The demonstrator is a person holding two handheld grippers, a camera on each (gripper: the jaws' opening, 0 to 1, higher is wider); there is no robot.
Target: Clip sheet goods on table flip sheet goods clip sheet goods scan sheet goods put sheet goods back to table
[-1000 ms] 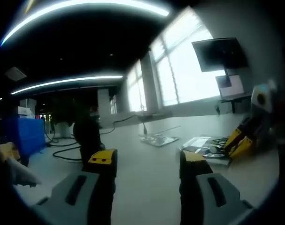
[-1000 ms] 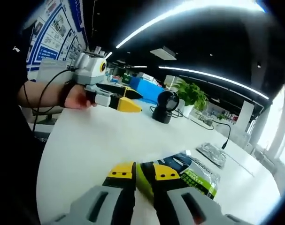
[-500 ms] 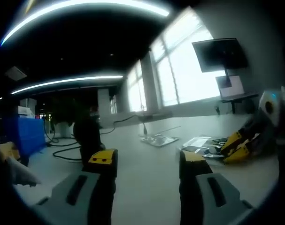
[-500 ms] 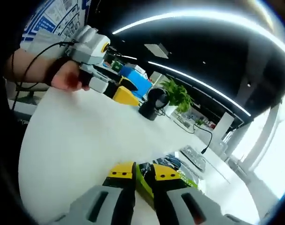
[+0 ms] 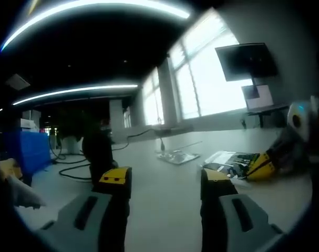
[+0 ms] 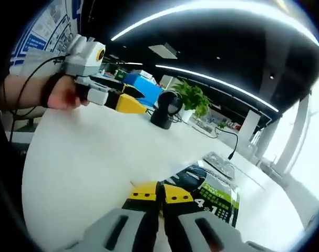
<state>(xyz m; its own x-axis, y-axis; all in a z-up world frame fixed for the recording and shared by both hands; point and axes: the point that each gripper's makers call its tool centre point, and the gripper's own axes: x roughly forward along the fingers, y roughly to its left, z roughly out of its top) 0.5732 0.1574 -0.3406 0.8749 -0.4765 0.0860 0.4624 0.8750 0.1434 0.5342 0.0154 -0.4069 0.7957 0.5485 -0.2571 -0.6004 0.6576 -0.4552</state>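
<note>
Looking along the left gripper view first, the left gripper (image 5: 165, 185) sits at the bottom centre of the frame with its fingers (image 5: 115, 181) spread wide and nothing between them, hovering low over the white desk (image 5: 164, 215); at the right edge the right gripper (image 5: 272, 160) comes in, its yellow tip lying against the sheet goods (image 5: 230, 160), a flat printed packet resting on the desk right of centre; a second, silvery packet (image 5: 176, 156) lies further back near the middle; a dark round device (image 5: 98, 152) stands left of centre.

Turning to the right gripper view, the right gripper (image 6: 158, 194) rises at the bottom centre, its fingers (image 6: 176, 194) pressed nearly together on the near edge of the sheet goods (image 6: 214, 191), which spread away to the right of the tips, green and dark with large white print; the left gripper (image 6: 109, 98) shows at the upper left, held by a hand (image 6: 62, 97), well apart from the packet.

The step in hand looks like the first clip, and the grip seems shallow, on the edge alone; a deeper bite into the packet before lifting would be wise, since a thin slippery film may slide out or fold during the flip; the lift ought to be slow and level, with the free left fingers brought in from the opposite edge to take the packet over.
</note>
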